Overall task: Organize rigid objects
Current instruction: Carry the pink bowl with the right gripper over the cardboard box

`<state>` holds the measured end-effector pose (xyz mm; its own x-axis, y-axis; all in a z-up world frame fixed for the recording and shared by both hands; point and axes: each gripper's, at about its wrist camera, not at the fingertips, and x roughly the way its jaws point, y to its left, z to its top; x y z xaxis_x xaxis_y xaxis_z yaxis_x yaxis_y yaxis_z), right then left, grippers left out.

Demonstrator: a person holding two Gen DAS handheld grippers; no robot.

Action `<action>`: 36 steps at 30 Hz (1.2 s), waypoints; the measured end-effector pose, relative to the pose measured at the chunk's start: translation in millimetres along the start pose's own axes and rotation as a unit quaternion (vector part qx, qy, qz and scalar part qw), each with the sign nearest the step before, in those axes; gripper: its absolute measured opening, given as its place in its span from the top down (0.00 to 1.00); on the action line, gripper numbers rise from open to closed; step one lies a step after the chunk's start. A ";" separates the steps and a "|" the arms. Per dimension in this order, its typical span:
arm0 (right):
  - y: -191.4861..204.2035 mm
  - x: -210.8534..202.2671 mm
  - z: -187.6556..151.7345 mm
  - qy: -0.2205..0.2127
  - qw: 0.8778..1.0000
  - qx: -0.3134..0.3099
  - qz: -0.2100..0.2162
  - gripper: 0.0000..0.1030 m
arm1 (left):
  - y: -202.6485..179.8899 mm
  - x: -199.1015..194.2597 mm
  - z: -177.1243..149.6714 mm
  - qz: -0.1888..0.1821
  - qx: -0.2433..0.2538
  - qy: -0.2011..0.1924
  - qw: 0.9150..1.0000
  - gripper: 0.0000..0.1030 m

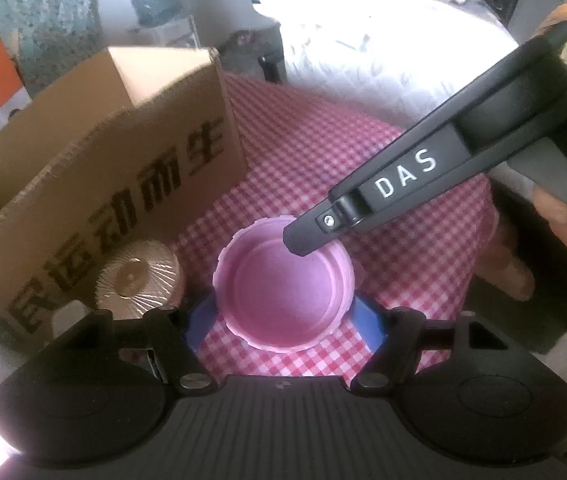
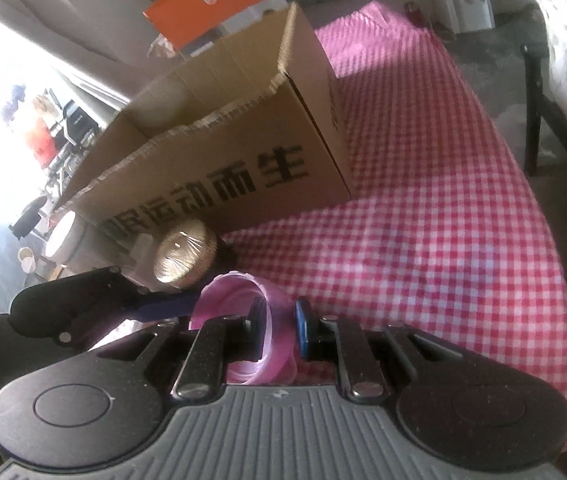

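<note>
Now we are gripping the pink lid [image 1: 283,288] with both tongs: left tongs [image 1: 283,316] clamped across it, right tongs [image 2: 279,328] pinching its wall. Next we are probably needing one pair to let go, then a lift into the box [image 2: 219,120].

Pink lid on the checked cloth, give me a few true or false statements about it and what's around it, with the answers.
1. The pink lid lies with its hollow side up. True.
2. The left gripper has a blue finger on each side of the lid. True.
3. The lid sits inside the cardboard box. False: it is outside, on the checked cloth.
4. The right gripper is far from the lid. False: its fingers straddle the lid's rim.
5. A gold ribbed lid lies beside the box. True.
</note>
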<state>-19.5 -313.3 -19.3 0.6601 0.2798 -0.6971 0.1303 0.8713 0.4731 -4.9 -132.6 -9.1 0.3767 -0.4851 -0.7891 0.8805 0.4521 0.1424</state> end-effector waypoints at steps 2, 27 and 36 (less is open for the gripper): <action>9.2 -9.9 3.8 -0.014 1.000 -0.015 -0.006 0.84 | 1.6 -10.4 1.3 0.004 -0.002 -0.018 1.000 0.30; 149.0 20.1 172.7 -0.041 0.975 -0.203 0.084 0.84 | 142.8 -82.8 49.0 0.134 -0.120 -0.106 0.978 0.30; 134.2 128.8 233.7 0.089 0.980 -0.152 0.089 0.84 | 188.0 -14.2 70.6 0.161 -0.119 -0.005 0.980 0.30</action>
<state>255.9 -254.6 80.3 0.5100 0.4801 -0.7137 -0.2190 0.8749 0.4320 175.6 -93.6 71.1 0.6281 -0.2947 -0.7202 0.6232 0.7448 0.2386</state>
